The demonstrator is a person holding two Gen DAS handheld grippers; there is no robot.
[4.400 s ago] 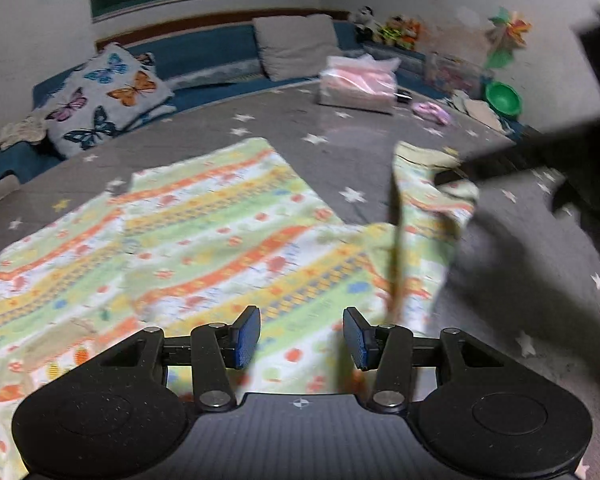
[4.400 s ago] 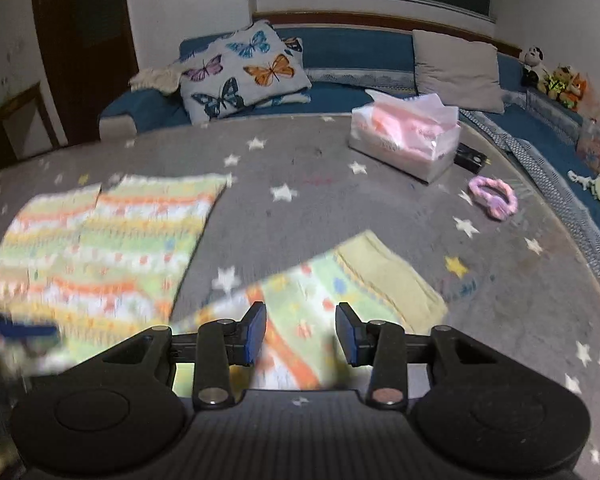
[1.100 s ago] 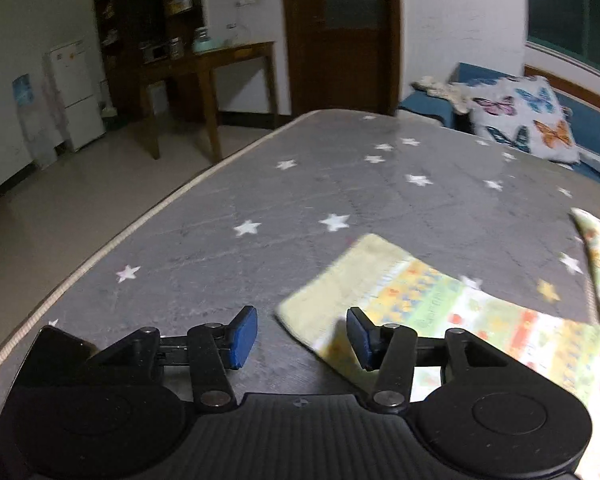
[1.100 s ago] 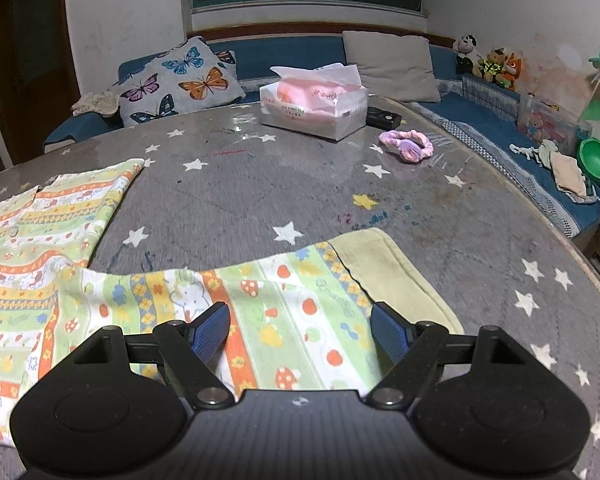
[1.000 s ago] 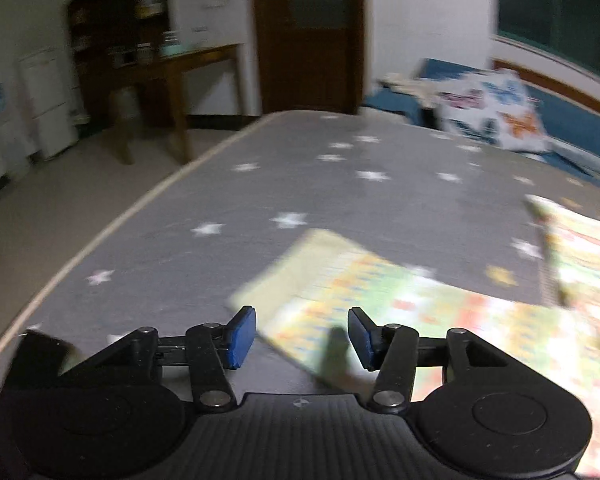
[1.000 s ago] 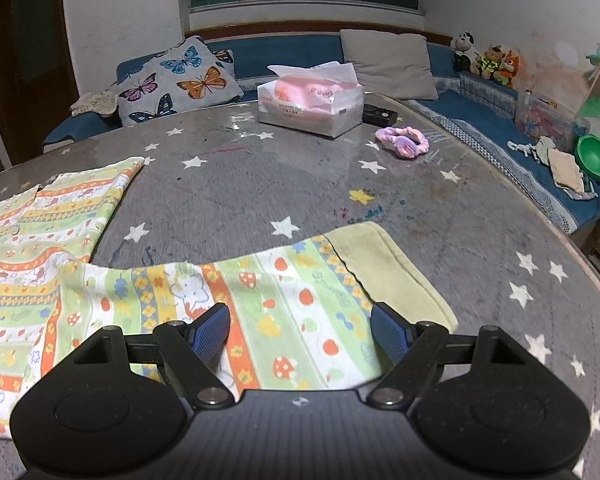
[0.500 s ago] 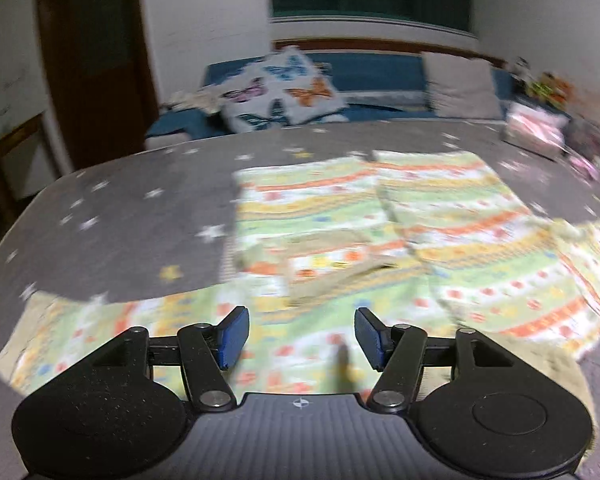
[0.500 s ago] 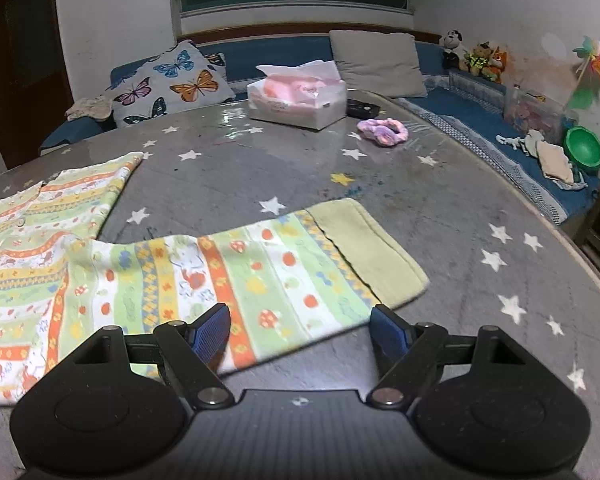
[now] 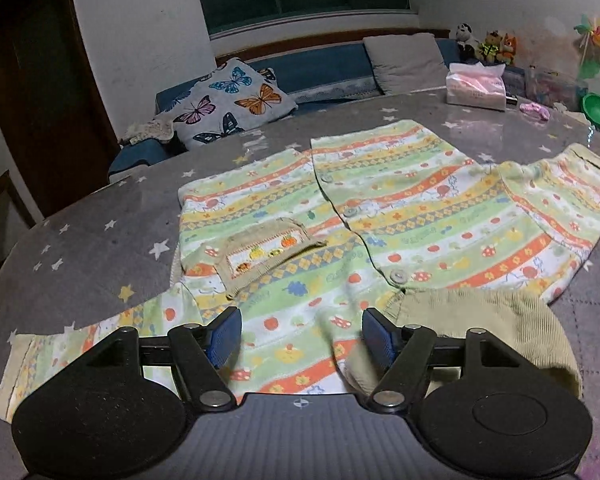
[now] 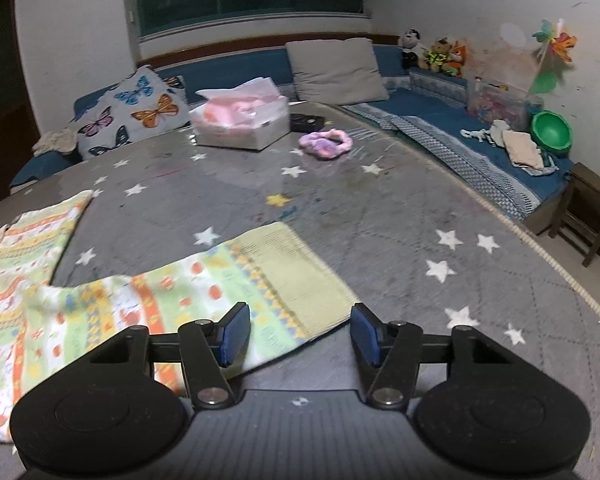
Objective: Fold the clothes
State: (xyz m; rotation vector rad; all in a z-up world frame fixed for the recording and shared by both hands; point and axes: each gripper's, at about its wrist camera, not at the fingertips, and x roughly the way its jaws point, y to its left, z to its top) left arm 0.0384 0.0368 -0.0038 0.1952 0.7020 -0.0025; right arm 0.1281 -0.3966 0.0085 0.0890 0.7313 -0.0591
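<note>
A striped green, yellow and orange child's cardigan [image 9: 380, 208] lies spread flat, front up, on the grey star-patterned table [image 9: 100, 216]. Its buttons run down the middle and a beige pocket [image 9: 268, 252] sits on its left half. My left gripper [image 9: 302, 336] hovers over the near collar edge, jaws opening, nothing between the pads. The right sleeve [image 10: 204, 292] with its pale yellow cuff [image 10: 296, 268] lies stretched out. My right gripper [image 10: 300, 334] stands over the cuff's near corner, jaws closing, the pads not pressing on the cloth.
A tissue box [image 10: 240, 122], a purple scrunchie [image 10: 326, 142] and a black remote [image 10: 306, 120] lie at the table's far side. A blue bench with a butterfly pillow [image 9: 228, 104], a grey cushion [image 10: 334, 70], plush toys [image 10: 432, 54] and a green bowl [image 10: 552, 130] wraps round behind.
The left gripper has swung from the left sleeve end round to the cardigan's near middle and its jaws have widened. The right gripper has drawn back slightly and its jaws have narrowed over the cuff.
</note>
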